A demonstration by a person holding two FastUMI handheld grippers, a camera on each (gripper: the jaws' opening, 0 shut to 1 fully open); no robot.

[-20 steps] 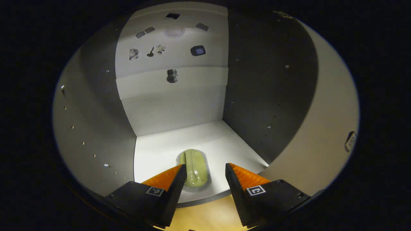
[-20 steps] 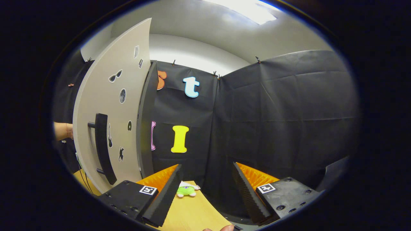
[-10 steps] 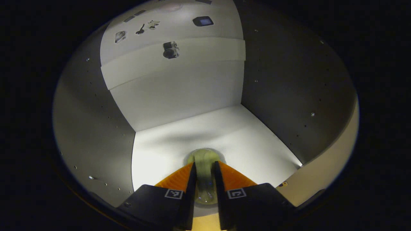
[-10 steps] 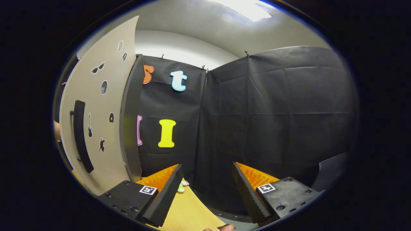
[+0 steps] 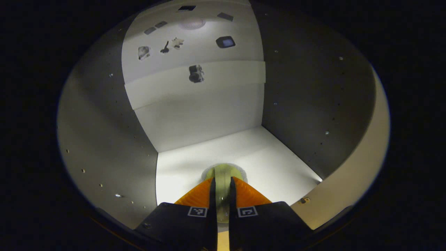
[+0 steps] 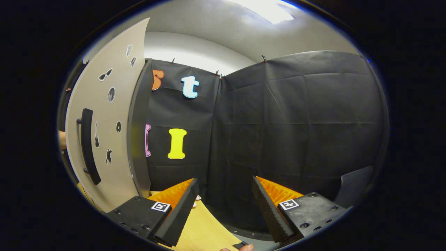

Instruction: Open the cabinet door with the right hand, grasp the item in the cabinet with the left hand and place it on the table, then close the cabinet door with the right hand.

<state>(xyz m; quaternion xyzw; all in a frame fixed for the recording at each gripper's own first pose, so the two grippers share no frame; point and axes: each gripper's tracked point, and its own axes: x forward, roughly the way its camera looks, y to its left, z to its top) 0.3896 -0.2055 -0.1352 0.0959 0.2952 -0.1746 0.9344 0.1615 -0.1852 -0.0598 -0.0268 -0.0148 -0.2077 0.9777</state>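
Left gripper view: L claw [image 5: 221,188] clamping item [image 5: 223,173].

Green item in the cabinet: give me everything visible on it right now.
The green item is small, rounded and pale yellow-green, with a glossy, slightly translucent look and a lighter band running along its middle. It sits near the front edge of the white cabinet floor, in a bright patch of light with a thin shadow around it. The left gripper has both fingers closed on its sides, hiding most of it, so its full shape is unclear. Whether it is lifted off the floor cannot be told.
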